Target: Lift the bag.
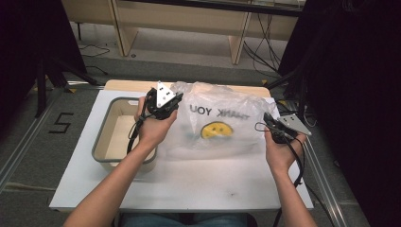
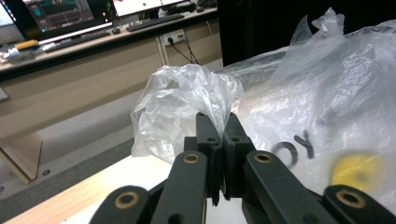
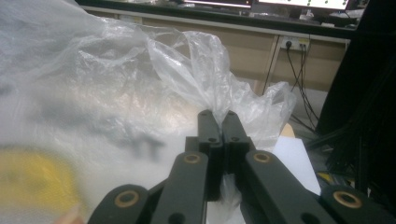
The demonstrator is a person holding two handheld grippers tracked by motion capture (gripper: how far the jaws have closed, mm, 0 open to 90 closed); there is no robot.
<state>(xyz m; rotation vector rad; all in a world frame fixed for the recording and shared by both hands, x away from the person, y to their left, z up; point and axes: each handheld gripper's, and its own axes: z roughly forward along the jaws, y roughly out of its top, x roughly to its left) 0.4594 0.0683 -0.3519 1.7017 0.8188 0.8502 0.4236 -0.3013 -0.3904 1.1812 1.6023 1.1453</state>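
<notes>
While the plastic bag (image 1: 220, 120) lies spread across the middle of the white table (image 1: 198, 179), both grippers hold on to it. It is thin, see-through and crinkly. It has a yellow smiley face (image 1: 216, 130) on it, and above the face are black letters that read backwards from the high view.

At the bag's left side, the left gripper (image 2: 218, 122) has its jaws pressed tight together on a bunched-up bit of the plastic. That bit puffs up above the jaw tips in the left gripper view. A person's left hand (image 1: 153, 125) holds this gripper, and the grey three-cornered plate on top of it points up.

At the bag's right side, the right gripper (image 3: 218, 119) also has its jaws squeezed shut on a pinch of the plastic. That pinch rises in a wrinkled flap above the tips. The person's right hand (image 1: 280, 150) holds it near the right edge of the table.

Left of the bag sits a tub (image 1: 105, 125) with a grey rim and pale inside. It is just beside the left hand.

On the floor, left of the table, is a dark mark shaped like a five (image 1: 62, 122).
</notes>
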